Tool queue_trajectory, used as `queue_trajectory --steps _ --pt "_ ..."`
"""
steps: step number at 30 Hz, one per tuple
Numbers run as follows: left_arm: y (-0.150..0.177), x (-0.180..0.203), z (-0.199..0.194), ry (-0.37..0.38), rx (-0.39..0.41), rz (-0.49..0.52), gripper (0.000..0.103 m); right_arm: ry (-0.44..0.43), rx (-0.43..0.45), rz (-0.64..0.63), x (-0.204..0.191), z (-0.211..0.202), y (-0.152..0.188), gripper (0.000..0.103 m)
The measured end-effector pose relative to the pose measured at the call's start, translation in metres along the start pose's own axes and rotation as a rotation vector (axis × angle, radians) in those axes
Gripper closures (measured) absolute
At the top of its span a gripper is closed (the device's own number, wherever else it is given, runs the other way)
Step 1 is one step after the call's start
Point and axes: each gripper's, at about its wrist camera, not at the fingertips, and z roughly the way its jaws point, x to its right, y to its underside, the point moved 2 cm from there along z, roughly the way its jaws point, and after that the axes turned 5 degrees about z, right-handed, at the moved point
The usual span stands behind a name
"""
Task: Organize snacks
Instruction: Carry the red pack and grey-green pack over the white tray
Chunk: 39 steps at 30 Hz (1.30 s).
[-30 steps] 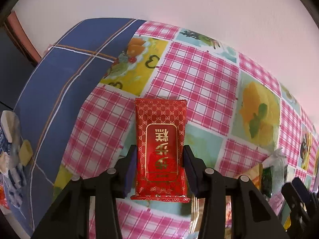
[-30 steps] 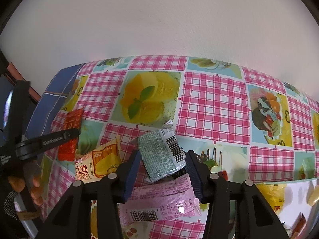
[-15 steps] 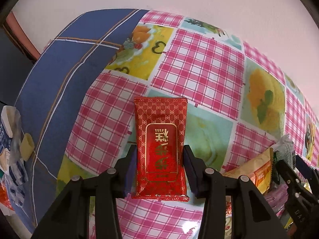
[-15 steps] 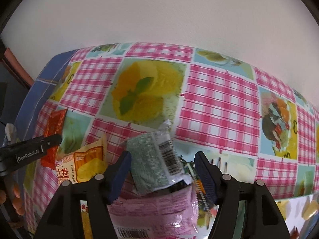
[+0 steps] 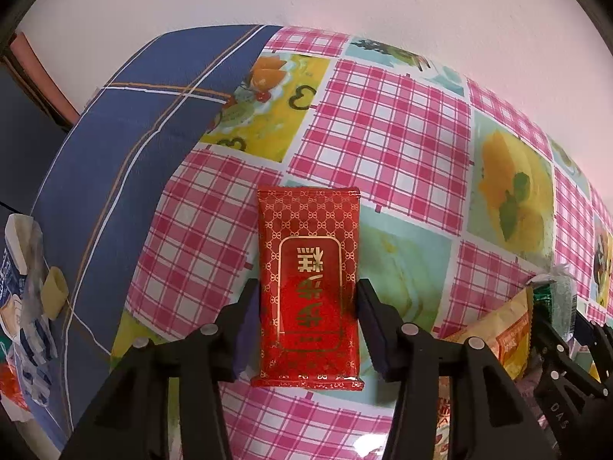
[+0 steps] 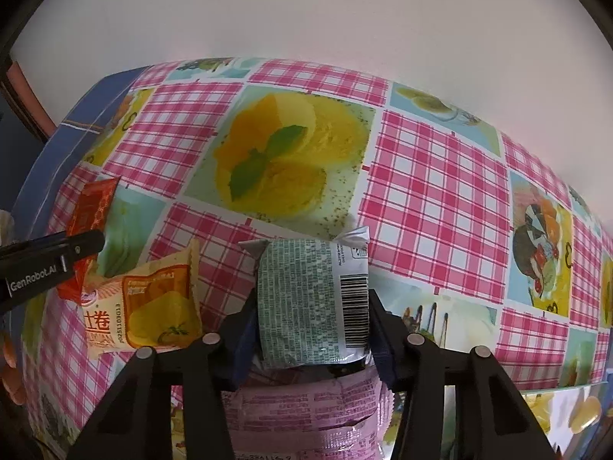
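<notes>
a tabletop (image 6: 433,191) under a glossy cloth of pink check squares and fruit and dessert pictures meets a plain pale wall (image 6: 306,11), with a dark blue striped cloth (image 5: 126,122) overlapping the patterned cloth along its left edge.

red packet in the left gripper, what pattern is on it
A gold interlocking lattice over red, with a gold-framed panel of gold characters on the red packet; clearest in the left wrist view.

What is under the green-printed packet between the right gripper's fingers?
The green-printed packet lies on a pink snack packet, whose printed back shows below it. Something dark sits at the packet's lower edge; what it is cannot be told. The tablecloth directly beneath is covered.
</notes>
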Motion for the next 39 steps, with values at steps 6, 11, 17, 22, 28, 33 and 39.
queue_trajectory --steps 6,11,17,22,28,33,39 --pt "-0.001 0.001 -0.002 -0.001 0.007 -0.021 0.056 0.003 0.009 0.037 0.017 -0.010 0.001 0.051" --pt "0.006 -0.001 -0.015 0.001 0.016 -0.066 0.057 -0.008 0.055 0.054 0.031 -0.047 -0.004 0.051" --pt "0.019 0.012 -0.060 0.016 0.044 -0.075 0.057 -0.007 0.095 0.063 0.036 -0.095 0.009 0.051" --pt "0.044 0.030 -0.103 0.084 0.070 -0.099 0.056 -0.013 0.099 0.095 0.037 -0.127 0.036 0.051" --pt "0.080 0.051 -0.136 0.154 0.095 -0.104 0.056 -0.019 0.106 0.155 0.044 -0.147 0.075 0.051" --pt "0.114 0.076 -0.158 0.198 0.121 -0.083 0.056 0.004 0.095 0.231 0.058 -0.155 0.111 0.051" --pt "0.148 0.116 -0.171 0.259 0.130 -0.056 0.056 -0.004 0.110 0.321 0.079 -0.171 0.149 0.051"
